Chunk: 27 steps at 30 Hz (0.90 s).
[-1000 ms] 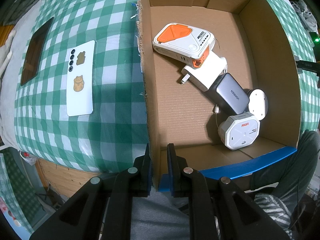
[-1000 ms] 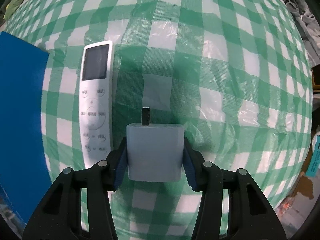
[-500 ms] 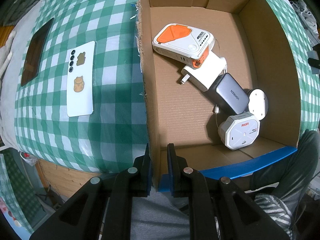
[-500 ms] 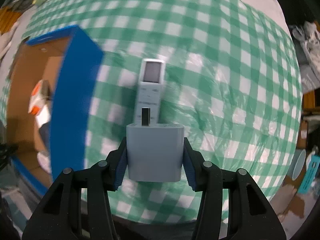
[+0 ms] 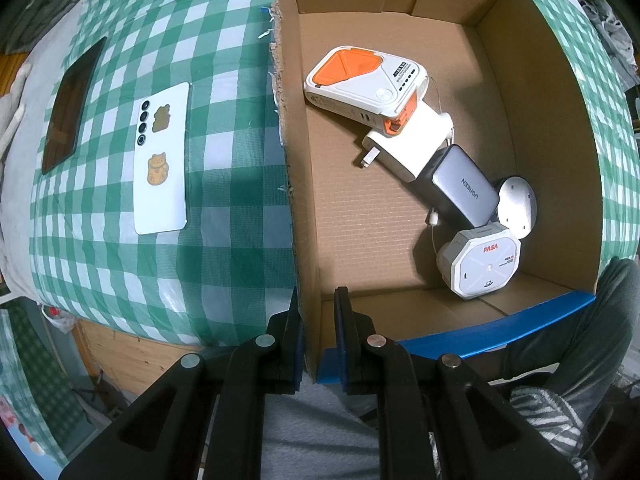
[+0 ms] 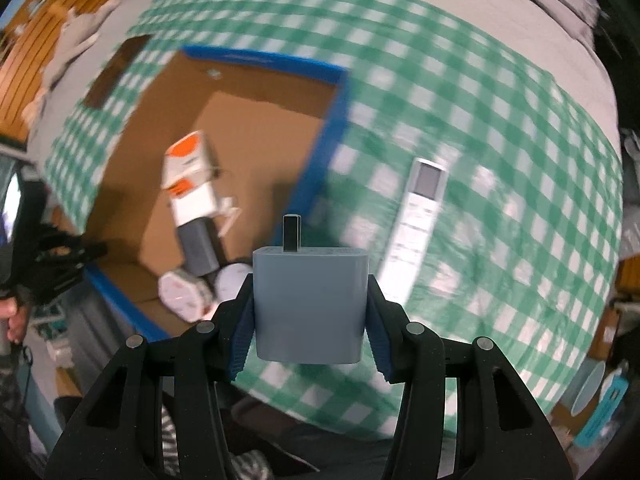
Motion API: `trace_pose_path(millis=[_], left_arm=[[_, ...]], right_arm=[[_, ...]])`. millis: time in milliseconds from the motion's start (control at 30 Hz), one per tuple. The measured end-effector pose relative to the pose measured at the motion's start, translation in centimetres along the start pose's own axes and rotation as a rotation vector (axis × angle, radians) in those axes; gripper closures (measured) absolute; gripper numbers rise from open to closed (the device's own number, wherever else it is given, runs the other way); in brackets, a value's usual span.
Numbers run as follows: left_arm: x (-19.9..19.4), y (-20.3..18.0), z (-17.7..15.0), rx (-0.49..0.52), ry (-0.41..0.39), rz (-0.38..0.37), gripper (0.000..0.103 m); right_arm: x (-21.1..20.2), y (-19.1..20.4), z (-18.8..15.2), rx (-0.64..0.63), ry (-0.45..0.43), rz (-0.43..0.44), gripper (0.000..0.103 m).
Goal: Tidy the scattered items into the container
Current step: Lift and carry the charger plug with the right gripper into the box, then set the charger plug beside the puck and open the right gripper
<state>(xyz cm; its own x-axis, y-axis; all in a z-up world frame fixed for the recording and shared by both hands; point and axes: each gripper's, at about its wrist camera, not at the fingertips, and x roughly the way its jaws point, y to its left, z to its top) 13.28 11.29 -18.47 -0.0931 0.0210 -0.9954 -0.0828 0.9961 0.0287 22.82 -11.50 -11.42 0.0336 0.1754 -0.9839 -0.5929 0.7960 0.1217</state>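
Gripping the blue charger squarely, the right gripper held it above the bench, right of the cardboard box. The left gripper pinched the box's near wall. Release should wait until the charger clears the blue rim.

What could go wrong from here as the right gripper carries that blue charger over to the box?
The right gripper holds the blue charger only by its sides, so a quick swing might let it slip. The cardboard box already has a power bank, chargers and a cable bunched on one side; a drop there could knock them. The left gripper clamps the box wall, so a bump could tug the box.
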Motion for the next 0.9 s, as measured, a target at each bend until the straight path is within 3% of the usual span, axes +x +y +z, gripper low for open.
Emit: trace_pose_path(millis=[433,900], left_arm=[[0.0,-0.1,0.1,0.002,-0.001,0.001,0.09],[0.1,-0.2,0.3,0.002,-0.004,-0.003,0.09]], right_arm=[[5.4,8.9,-0.4,-0.143,0.087,0.054,0.053],[9.6,10.2,-1.4,-0.165,0.154,0.02,0.053]])
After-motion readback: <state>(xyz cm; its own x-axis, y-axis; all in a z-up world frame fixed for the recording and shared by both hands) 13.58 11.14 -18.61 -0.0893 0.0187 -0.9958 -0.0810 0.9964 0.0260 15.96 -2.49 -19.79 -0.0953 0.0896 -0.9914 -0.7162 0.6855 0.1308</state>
